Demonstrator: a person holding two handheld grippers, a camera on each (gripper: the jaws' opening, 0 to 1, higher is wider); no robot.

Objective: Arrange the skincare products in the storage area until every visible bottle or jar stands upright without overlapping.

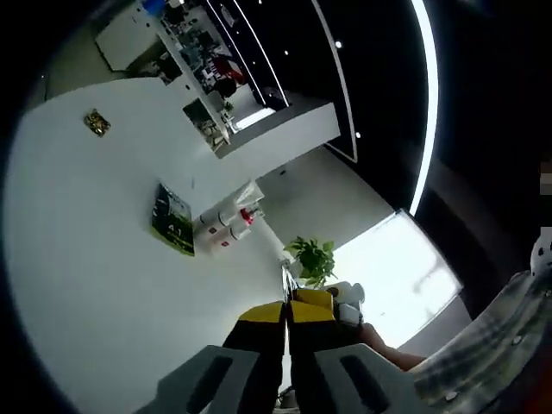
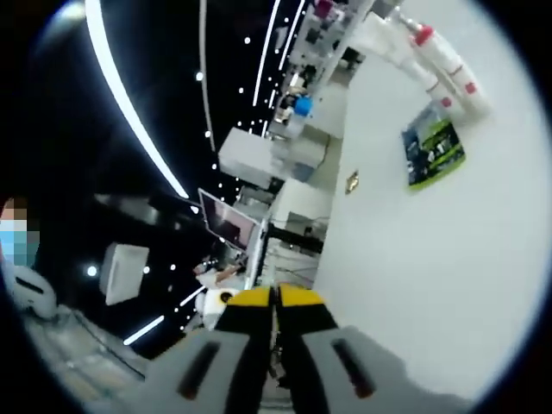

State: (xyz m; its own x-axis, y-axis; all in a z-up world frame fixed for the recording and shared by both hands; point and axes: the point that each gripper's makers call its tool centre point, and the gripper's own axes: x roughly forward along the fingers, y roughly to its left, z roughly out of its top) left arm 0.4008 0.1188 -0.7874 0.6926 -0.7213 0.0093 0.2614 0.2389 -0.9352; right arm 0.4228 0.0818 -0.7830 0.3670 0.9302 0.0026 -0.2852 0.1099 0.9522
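In the left gripper view the left gripper hung with its yellow-tipped jaws pressed together on nothing, well apart from the white skincare bottles, which lay on their sides in a cluster near the far edge of the white worktop, just beside a green-and-black card. In the right gripper view the right gripper likewise had its jaws together and empty, held off the worktop's edge, with the same bottles far ahead at the far end, beyond the card and a small gold item.
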